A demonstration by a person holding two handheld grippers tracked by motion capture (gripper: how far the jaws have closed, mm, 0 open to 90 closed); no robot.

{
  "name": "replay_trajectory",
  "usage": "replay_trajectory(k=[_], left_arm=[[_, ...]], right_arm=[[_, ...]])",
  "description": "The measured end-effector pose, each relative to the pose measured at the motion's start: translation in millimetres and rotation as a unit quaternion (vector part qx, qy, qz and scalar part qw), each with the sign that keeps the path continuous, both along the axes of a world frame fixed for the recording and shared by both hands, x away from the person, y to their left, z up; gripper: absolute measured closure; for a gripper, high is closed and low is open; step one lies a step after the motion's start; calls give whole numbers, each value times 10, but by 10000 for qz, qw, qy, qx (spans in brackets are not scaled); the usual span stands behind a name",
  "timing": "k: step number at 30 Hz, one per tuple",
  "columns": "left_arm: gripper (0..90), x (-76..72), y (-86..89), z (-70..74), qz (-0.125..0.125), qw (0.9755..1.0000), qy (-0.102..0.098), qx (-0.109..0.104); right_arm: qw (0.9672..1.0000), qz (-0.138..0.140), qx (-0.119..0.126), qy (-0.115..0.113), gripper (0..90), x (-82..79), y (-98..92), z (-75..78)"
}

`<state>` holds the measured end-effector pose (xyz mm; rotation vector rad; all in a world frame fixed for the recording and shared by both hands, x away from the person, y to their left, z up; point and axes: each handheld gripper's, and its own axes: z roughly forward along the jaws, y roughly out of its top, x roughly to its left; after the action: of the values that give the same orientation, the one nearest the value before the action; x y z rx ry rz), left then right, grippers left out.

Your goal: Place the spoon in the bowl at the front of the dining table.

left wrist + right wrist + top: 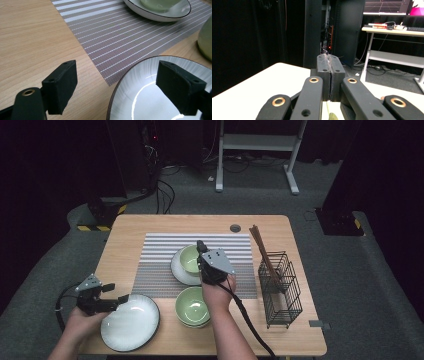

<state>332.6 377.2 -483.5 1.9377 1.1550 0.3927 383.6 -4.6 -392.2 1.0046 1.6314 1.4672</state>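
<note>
A: Left tongs — position and state?

B: Low at the near left of the desk, held in the person's left hand. Jaws stand wide apart. In the left gripper view one jaw hangs over bare wood, the other over the big white plate; the dark rim of the plate lies between them. Pads are not pressing on it.

A: Plate location?

B: Near left corner of the desk, its far edge just meeting the corner of the striped placemat.

A: Right tongs?

B: Jaws pressed flat together, nothing clamped between them as far as the right gripper view shows. They point away from the person, over the far green bowl, tip at its rim. Contact with the bowl cannot be judged.

A: That bowl sits where?

B: In a small white plate on the placemat, mid-desk.

A: Other items?

B: A second green bowl at the near edge, just right of the big plate, apart from it. A black wire rack on the right side holds brown chopsticks leaning out the top.
</note>
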Motion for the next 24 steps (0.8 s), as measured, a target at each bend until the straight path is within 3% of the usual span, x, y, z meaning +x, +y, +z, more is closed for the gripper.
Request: replay_trajectory(k=[24], left_arm=[[176, 15, -3, -12, 5, 10000, 28, -21]], right_arm=[[9997, 36, -53, 241, 889, 15, -51, -211]])
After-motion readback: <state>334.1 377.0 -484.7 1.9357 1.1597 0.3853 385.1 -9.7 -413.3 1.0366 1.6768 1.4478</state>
